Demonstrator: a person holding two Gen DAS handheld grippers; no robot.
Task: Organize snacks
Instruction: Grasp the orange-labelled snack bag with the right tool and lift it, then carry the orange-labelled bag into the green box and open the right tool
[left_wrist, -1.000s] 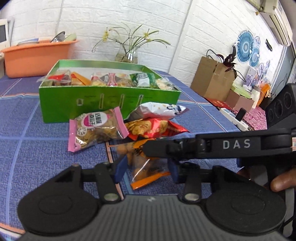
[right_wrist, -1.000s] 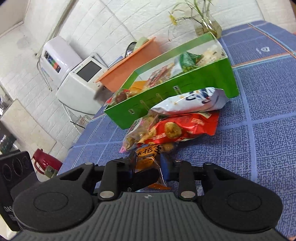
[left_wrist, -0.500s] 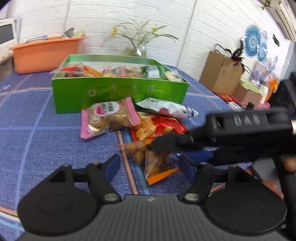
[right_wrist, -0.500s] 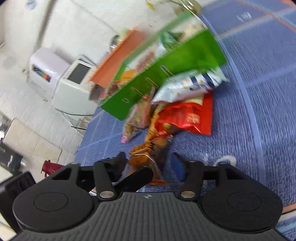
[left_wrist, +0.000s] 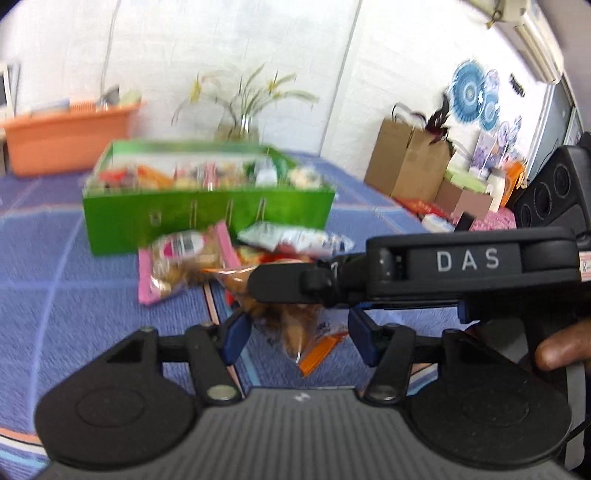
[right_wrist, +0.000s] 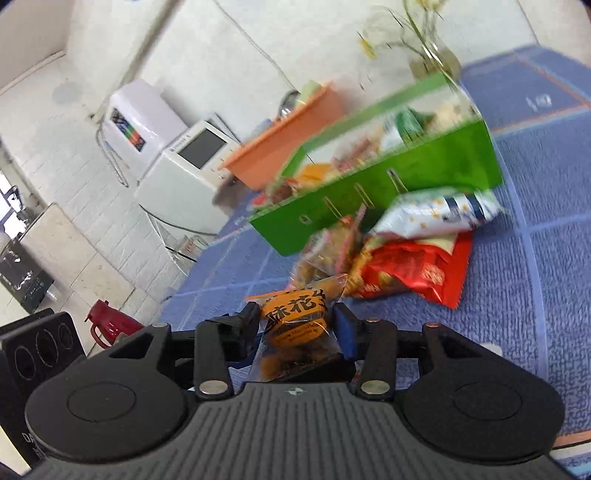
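An orange snack packet (right_wrist: 295, 317) with black characters sits between the pads of my right gripper (right_wrist: 297, 325), whose jaws are closing and press on its sides; the packet hangs just above the blue cloth. In the left wrist view the same packet (left_wrist: 291, 328) lies between the blue pads of my left gripper (left_wrist: 298, 332). Its jaws are closing too but stand apart from the packet. One of the right gripper's fingers (left_wrist: 280, 284) crosses in from the right over the packet. The green box (left_wrist: 207, 218) (right_wrist: 406, 184) behind holds several snacks.
A pink packet (left_wrist: 177, 266), a white-blue bag (right_wrist: 439, 214) and a red bag (right_wrist: 417, 273) lie piled before the box on the blue tablecloth (left_wrist: 74, 295). Behind stand an orange basin (left_wrist: 66, 136) and a flower vase (left_wrist: 240, 125). Paper bags (left_wrist: 406, 162) stand to the right.
Both grippers opened wide from a tight stance, then narrowed again. The orange packet has come up off the cloth between the right gripper's pads. The left pads now stand wider than a second ago.
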